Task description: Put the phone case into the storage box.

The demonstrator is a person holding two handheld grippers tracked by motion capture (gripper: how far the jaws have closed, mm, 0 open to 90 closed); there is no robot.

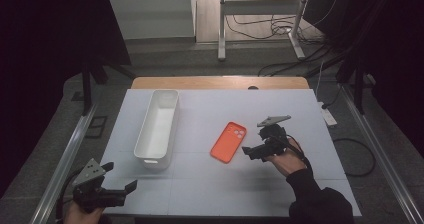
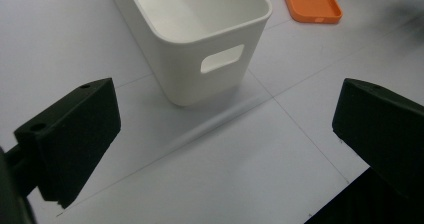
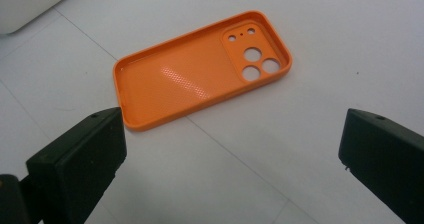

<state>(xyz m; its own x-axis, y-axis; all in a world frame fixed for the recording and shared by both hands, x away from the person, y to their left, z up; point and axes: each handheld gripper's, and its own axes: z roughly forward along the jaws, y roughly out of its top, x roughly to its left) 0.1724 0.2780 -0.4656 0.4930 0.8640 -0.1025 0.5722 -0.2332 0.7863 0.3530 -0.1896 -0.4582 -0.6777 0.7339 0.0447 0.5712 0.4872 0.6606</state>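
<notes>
Right tongs (image 1: 248, 149) beside orange case (image 1: 228, 142), bin (image 1: 157, 125) apart

Both hand-held matte black plastic grippers (image 1: 118, 180) (image 1: 248, 152) carry grey three-cornered plates and black cables; the right arm's black sleeve (image 1: 315, 196) is long.

no readable text, labels or brands, orange phone case (image 3: 200, 74) plain, white bin (image 2: 200, 39) unmarked

Grey floor (image 1: 165, 59), black curtains (image 1: 50, 34) either side, metal-legged desk frame (image 1: 260, 6), trailing cables (image 1: 270, 26) beyond.
</notes>
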